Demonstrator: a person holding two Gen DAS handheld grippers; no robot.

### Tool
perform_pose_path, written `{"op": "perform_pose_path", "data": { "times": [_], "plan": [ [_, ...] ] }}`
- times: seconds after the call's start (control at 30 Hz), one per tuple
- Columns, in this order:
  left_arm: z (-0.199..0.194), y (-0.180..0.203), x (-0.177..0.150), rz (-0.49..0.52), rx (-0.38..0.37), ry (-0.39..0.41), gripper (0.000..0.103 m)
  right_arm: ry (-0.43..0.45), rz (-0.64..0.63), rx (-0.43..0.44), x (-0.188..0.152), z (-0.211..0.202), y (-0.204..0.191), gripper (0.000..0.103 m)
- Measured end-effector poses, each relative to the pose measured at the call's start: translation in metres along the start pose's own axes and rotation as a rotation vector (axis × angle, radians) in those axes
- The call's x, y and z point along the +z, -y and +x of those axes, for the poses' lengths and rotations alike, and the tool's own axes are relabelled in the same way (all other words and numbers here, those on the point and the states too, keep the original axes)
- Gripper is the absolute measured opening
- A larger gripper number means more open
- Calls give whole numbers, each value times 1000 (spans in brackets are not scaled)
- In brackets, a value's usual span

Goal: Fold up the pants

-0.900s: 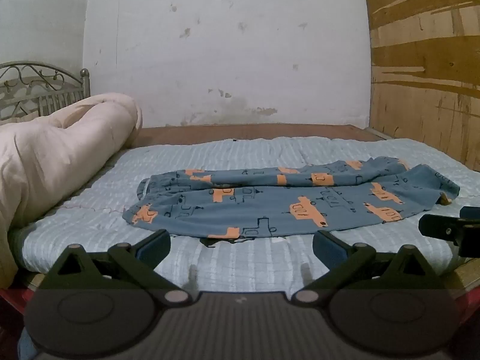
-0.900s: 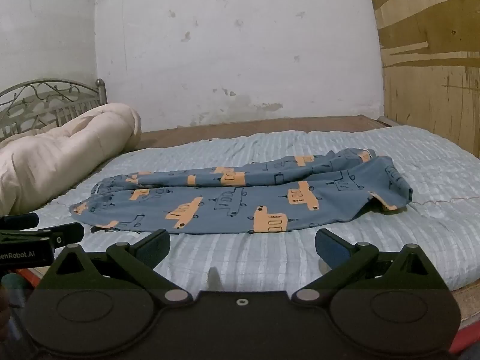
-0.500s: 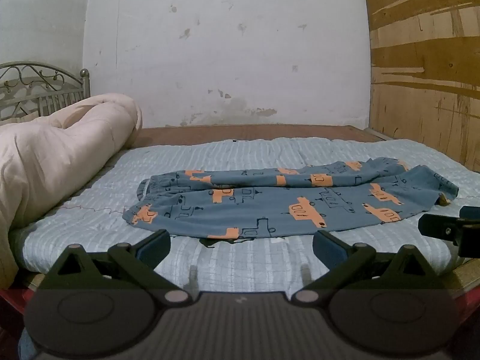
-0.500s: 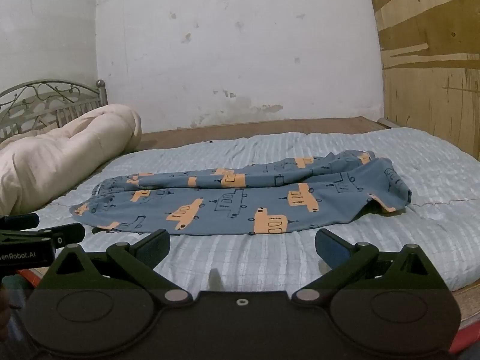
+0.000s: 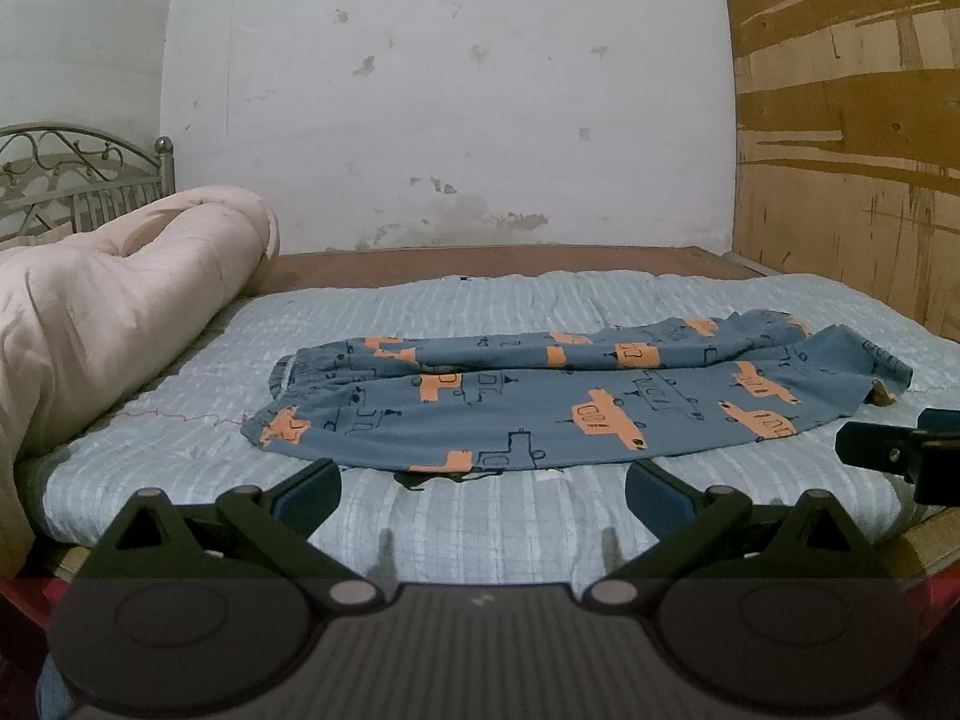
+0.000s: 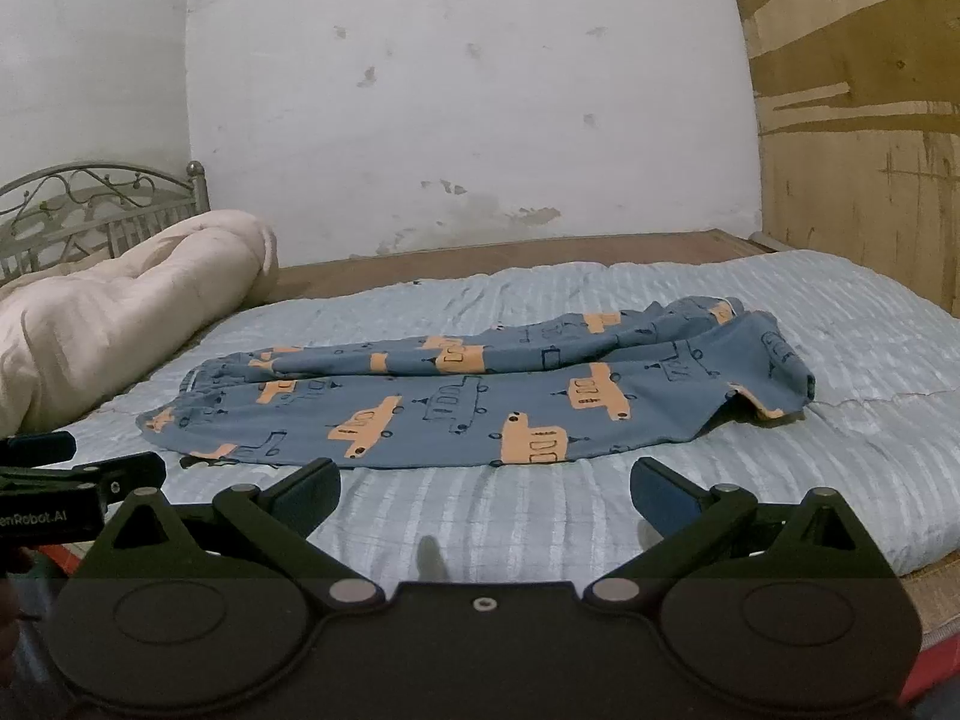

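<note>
On the pale blue striped mattress (image 5: 480,540) lie the pants (image 5: 576,402), blue-grey with orange vehicle prints, spread flat and lengthwise from left to right, waistband at the left end and leg ends bunched at the right. Both tools hover at the near edge of the bed, short of the cloth and not touching it. The left gripper (image 5: 483,489) has its fingers spread wide with nothing between them; the near hem of the pants lies just beyond its tips. The right gripper (image 6: 485,489) is likewise spread wide and empty, with the pants' near edge just past its fingertips and the leg ends off to the far right. A rolled cream quilt (image 5: 120,300) sits along the left side by the metal headboard (image 6: 90,210).
</note>
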State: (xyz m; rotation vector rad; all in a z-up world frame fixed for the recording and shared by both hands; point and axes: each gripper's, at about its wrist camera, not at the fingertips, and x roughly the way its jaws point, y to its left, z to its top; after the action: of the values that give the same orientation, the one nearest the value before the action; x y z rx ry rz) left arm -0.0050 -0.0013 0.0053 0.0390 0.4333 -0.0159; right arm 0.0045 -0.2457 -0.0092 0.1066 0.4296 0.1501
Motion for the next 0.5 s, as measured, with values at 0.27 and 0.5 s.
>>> {"op": "perform_pose_path", "data": {
  "times": [0.27,0.5],
  "plan": [
    [1,1,0,0,0,-3,102,-3,1,0,-1,0,0,102],
    [6,-1,-3,0,1,-9,102,-6,1,-1,-3,2,0,102]
  ]
}}
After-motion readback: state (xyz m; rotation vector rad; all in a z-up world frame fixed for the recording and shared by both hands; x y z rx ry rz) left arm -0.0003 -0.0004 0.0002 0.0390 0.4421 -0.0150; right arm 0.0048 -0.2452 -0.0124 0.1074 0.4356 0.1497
